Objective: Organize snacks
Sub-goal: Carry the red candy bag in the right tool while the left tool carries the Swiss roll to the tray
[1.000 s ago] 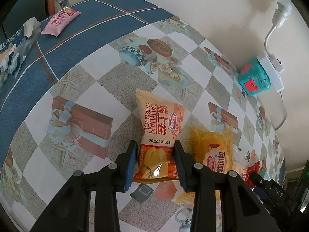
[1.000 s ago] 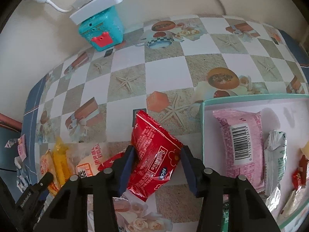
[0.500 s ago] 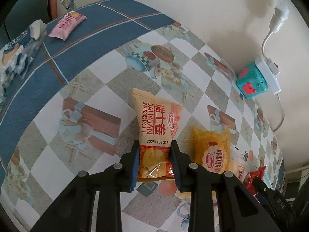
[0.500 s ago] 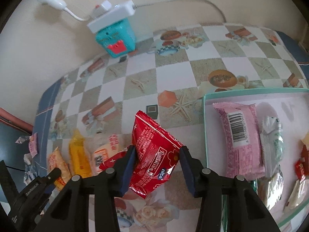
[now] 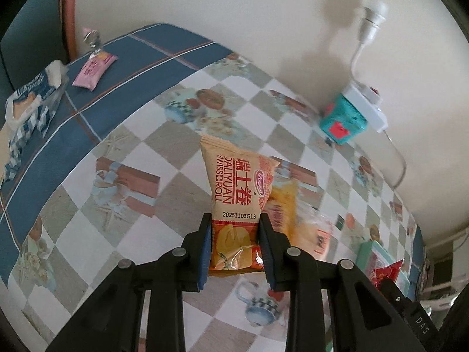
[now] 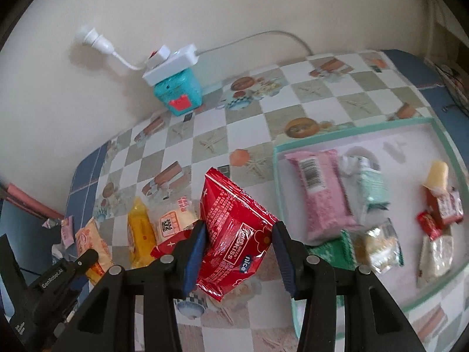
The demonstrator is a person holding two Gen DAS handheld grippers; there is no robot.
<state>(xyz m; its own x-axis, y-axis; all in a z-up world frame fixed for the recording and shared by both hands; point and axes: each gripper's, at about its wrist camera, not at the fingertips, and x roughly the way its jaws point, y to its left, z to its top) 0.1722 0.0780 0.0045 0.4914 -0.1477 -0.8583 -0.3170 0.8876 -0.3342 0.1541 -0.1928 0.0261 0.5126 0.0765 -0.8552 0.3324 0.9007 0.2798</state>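
Observation:
My left gripper is shut on an orange Swiss roll packet, held up off the checked tablecloth. Beside it below lies a yellow packet. In the right wrist view my right gripper is shut on a red snack packet, lifted above the cloth and just left of a teal-rimmed tray. The tray holds a pink packet, a pale green one and several smaller snacks. On the cloth to the left lie a yellow packet and a white-orange one.
A teal box with a white power strip on top stands by the wall. On the blue cloth border lie a pink packet and a blue-white bag. The left gripper's body shows at the right view's lower left.
Both grippers have risen with their packets. The left jaws closed tighter on the Swiss roll. The right gripper has drifted toward the tray, which shows more of its contents.

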